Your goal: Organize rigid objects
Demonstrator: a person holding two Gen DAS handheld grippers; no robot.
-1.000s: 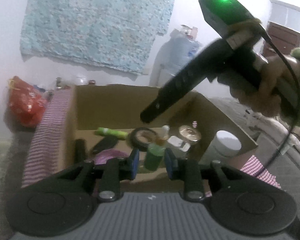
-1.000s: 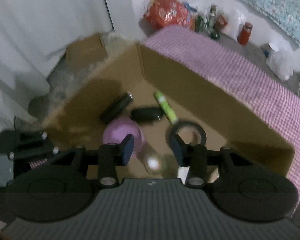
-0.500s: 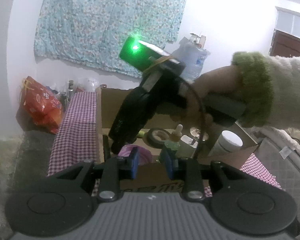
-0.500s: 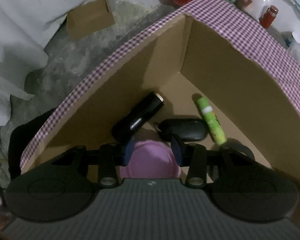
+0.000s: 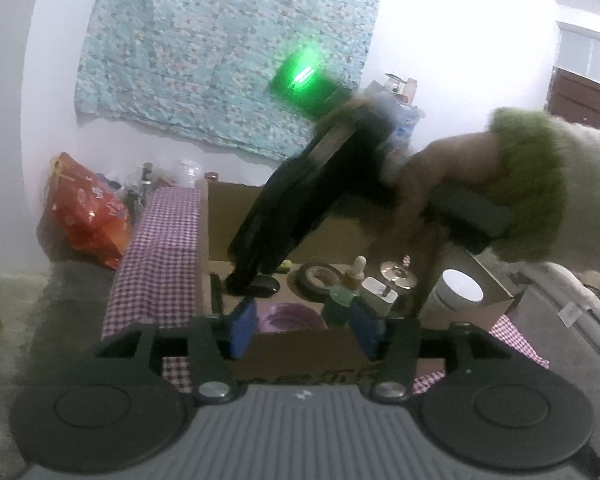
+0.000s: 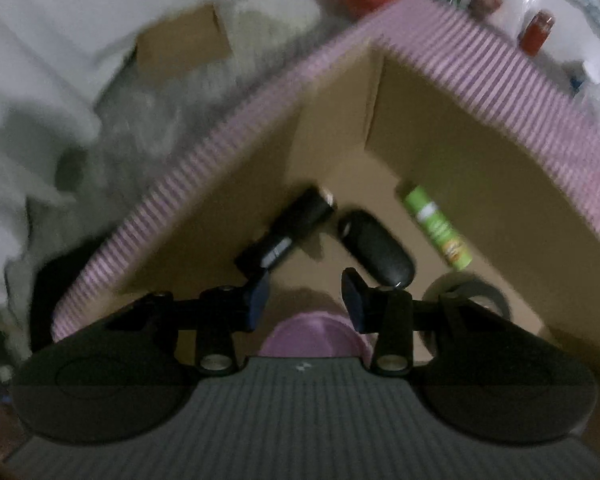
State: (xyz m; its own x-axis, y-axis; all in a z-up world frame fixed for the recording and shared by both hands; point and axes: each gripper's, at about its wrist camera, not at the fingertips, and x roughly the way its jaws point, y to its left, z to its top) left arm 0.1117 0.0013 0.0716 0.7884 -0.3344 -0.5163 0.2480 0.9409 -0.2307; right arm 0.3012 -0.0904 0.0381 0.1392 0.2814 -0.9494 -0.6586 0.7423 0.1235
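An open cardboard box (image 5: 300, 346) with checked purple flaps holds the objects. In the left wrist view I see a purple bowl (image 5: 290, 316), a green dropper bottle (image 5: 342, 300), a tape roll (image 5: 318, 276) and a shiny metal piece (image 5: 398, 274). My left gripper (image 5: 303, 332) hangs before the box's front wall, its jaws opening with nothing between them. My right gripper (image 6: 305, 294) reaches steeply down into the box, open and empty, above the purple bowl (image 6: 316, 332). Just beyond its fingertips lie a black cylinder (image 6: 296, 224), a black oval case (image 6: 374, 248) and a green tube (image 6: 436, 226).
A white tub (image 5: 458, 290) shows at the box's right flap. A red bag (image 5: 84, 210) and several bottles stand by the wall behind the box. A hand in a green-cuffed sleeve (image 5: 528, 184) holds the right gripper. A loose cardboard piece (image 6: 184, 48) lies on the grey floor.
My left gripper's jaws have spread apart and it has backed off from the box. My right gripper has swung down into the box, toward the corner with the black items.
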